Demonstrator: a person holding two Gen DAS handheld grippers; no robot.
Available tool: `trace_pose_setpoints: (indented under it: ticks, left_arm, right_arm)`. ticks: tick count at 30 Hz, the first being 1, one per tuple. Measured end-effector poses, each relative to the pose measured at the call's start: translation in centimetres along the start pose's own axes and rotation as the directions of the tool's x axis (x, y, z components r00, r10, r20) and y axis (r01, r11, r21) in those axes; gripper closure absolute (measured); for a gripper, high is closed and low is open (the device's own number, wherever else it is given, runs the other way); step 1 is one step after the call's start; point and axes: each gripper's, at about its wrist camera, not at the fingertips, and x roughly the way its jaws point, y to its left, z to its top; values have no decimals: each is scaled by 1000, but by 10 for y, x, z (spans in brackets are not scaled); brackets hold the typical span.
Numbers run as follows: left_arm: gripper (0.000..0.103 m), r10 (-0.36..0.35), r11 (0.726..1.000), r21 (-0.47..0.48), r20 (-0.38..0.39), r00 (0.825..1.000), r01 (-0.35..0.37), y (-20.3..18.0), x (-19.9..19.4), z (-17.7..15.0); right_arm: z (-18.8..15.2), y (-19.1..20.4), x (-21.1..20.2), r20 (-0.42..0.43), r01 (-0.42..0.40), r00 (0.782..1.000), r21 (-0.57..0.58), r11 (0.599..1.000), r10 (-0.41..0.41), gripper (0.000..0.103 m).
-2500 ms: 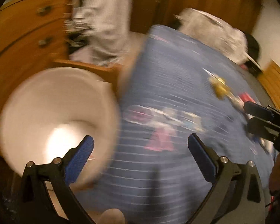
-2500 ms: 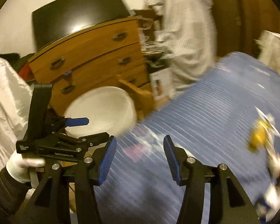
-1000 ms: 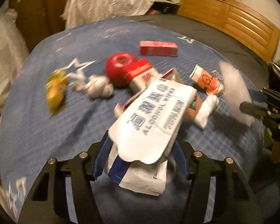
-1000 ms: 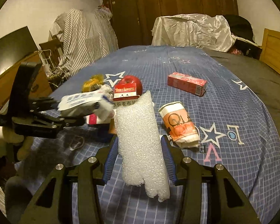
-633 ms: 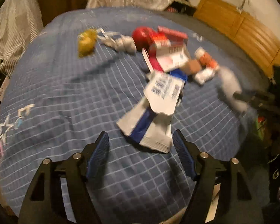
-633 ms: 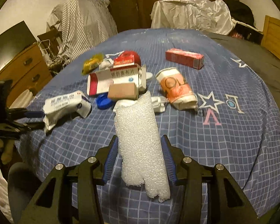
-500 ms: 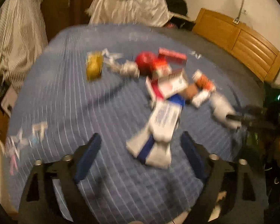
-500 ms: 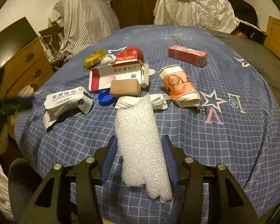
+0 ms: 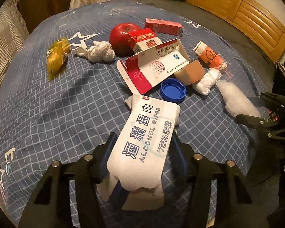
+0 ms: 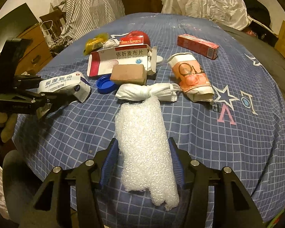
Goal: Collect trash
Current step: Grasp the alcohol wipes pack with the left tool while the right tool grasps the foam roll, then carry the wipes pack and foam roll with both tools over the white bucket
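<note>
Trash [image 9: 143, 142]: glossy packet, bubbly wrap [image 10: 145, 148]

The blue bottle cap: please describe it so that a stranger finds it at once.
On the blue checked bedspread, find the open red-and-white medicine box. The bottle cap lies just in front of it, beside a brown block. It is the only round, bright blue, hollow thing there.

1. A bed with a blue checked cover printed with white stars [image 9: 70, 102] carries everything.
2. On it lie a red apple [image 9: 121, 33], a yellow crumpled wrapper [image 9: 58, 57], a blue plastic cap [image 9: 172, 90], an orange paper cup [image 10: 191, 76] and a long red carton [image 10: 197, 45].
</note>
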Motion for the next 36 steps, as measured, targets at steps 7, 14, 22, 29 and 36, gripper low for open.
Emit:
trace_pose_setpoints:
  ticks: [7,14,22,29,36]
  left_arm:
    - [61,32,996,-86,67,997,-27,2,-15,-22]
    - [61,119,981,-179,219,968,-80,-4,-66,-46]
    - [61,253,958,-234,433,865,-163,-46,-118,-29]
    - [61,313,943,-276,536,784,-187,-84,-138,-20]
    - [61,329,938,-285,570,753,-195,-96,-146,-14]
  right_arm:
    - [-9,5,-11,76,20,997,22,1000,-21,54]
    - [-12,17,-53,256,0,966,63,998,-17,54]
    - [8,46,-120,497,75,863,59,995,-94,54]
    - [19,57,-154,585,130,796,88,988,-157,54]
    - [23,62,-166,599,169,778,90,981,-189,54]
